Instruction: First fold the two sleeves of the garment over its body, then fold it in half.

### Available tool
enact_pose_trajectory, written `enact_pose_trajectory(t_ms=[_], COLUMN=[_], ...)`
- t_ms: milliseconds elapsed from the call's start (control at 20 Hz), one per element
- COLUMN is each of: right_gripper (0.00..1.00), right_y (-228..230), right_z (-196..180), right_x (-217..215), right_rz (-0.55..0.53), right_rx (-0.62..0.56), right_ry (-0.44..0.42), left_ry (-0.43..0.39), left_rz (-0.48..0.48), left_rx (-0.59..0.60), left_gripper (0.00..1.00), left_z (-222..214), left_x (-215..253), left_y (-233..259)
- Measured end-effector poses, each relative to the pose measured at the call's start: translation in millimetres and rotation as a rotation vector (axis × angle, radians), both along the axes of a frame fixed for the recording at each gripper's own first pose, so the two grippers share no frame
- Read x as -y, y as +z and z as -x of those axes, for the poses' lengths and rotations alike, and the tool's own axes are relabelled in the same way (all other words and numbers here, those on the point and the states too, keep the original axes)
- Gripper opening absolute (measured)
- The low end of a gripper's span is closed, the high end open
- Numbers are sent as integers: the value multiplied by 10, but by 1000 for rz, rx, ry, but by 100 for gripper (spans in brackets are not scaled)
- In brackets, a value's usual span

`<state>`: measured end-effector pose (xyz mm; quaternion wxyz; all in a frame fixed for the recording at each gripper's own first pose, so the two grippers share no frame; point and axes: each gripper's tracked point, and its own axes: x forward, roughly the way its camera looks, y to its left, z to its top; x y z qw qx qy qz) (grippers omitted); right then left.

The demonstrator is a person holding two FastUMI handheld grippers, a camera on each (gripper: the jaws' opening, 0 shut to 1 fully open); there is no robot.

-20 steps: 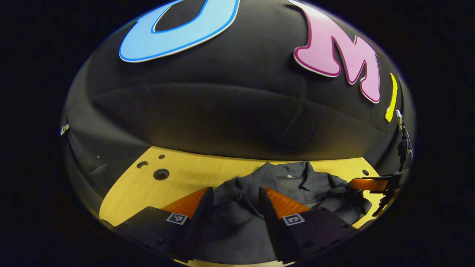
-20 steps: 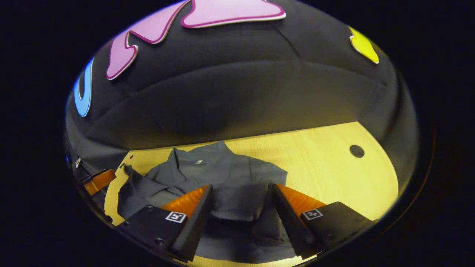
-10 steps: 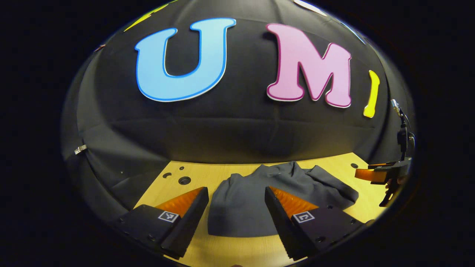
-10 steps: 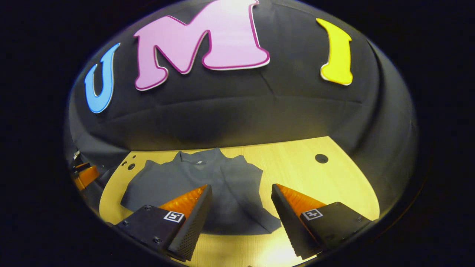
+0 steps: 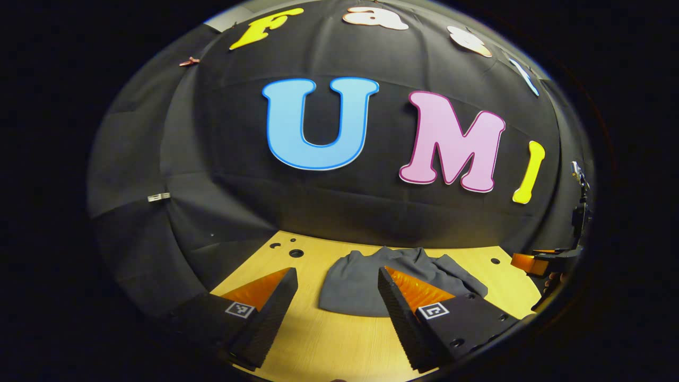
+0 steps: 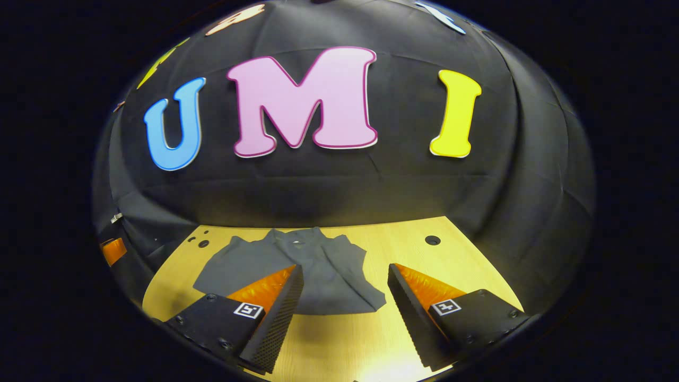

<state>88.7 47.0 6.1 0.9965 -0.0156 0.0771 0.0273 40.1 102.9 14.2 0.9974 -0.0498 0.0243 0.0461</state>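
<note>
Left gripper view: left gripper [image 5: 334, 313] nearest, its 2 fingers spread wide w/ nothing between them but bare tabletop, held above the light wood table [image 5: 339, 345] and clear of the cloth. Just past the fingertips lies the dark grey collared shirt [image 5: 366, 284], folded into a compact bundle, flat on the table, rounded near edge facing the camera, collar at the far side. Right finger overlaps the shirt's right part in the picture; contact not apparent. Beyond it, a few round holes [image 5: 295, 253] in the table near the far left edge, then the black cloth wall. At far right the other gripper [image 5: 546, 262] shows small, beside the table's edge. Right gripper view: right gripper [image 6: 345, 318] also wide open, empty, above the table [image 6: 345, 350]. Shirt [image 6: 318, 265] sits ahead and a bit left of the gap, collar toward the wall, 1 corner pointing right. A round hole [image 6: 432, 240] lies farther right, apart from the shirt.
</note>
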Motion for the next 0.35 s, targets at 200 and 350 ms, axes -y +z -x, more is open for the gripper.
enact_pose_trajectory(t_ms=[200,350], right_gripper=[99,98], right_y=[-24,-268], right_z=[533,910], right_x=[-394,-585], right_rz=[-23,4], right_rx=[46,-10], right_ry=[80,132], left_ry=[29,50], left_rz=[41,39], left_rx=[21,-6], left_gripper=[96,96], left_z=[387,601], left_x=[-55,-87], left_y=[-112,-310])
